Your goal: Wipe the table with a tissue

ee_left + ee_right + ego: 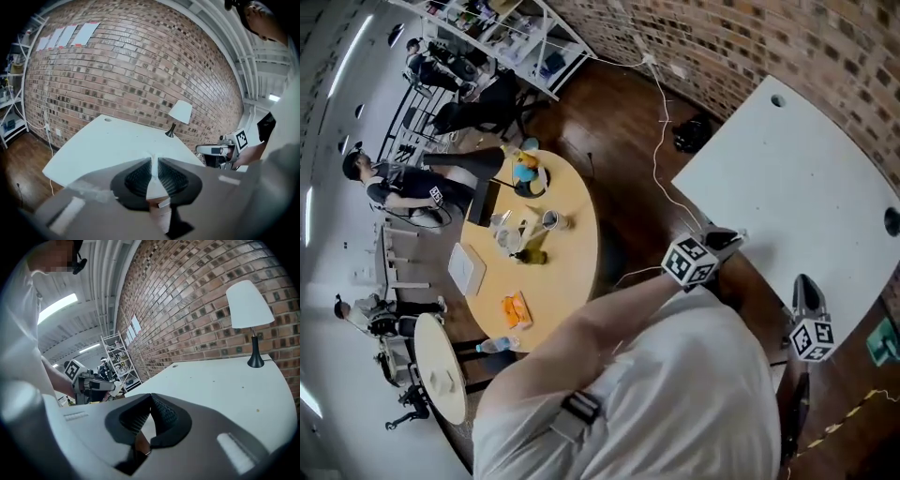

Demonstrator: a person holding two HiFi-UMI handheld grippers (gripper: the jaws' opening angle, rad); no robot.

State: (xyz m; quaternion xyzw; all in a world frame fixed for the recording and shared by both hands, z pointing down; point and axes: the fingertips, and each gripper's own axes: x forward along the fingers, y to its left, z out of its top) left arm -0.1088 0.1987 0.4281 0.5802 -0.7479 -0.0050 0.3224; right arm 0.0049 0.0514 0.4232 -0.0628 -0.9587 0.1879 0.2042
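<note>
**Pinched tissue (153,185), tabletop (103,145) ahead**

Clamped nearly shut on the white tissue, the left tongs (153,159) — strip running lengthwise between the pads. Closed and empty, the right tongs (151,396). Mid-frame, just beyond and below the left tips — bare tabletop, ready for wiping.

Looks along the right gripper (151,397), black ribbed jaws closed tip to tip with nothing between, out over a white table (225,380) set against a brick wall (187,301). Finds a lamp (252,310) upright at the table's far right end — white shade, dark stem and foot — and a small round hole (174,365) near the far edge. Catches at left the left gripper (112,385) with its marker cube (72,370), held out from a white sleeve (23,357), metal shelves (117,359) well behind.
</note>
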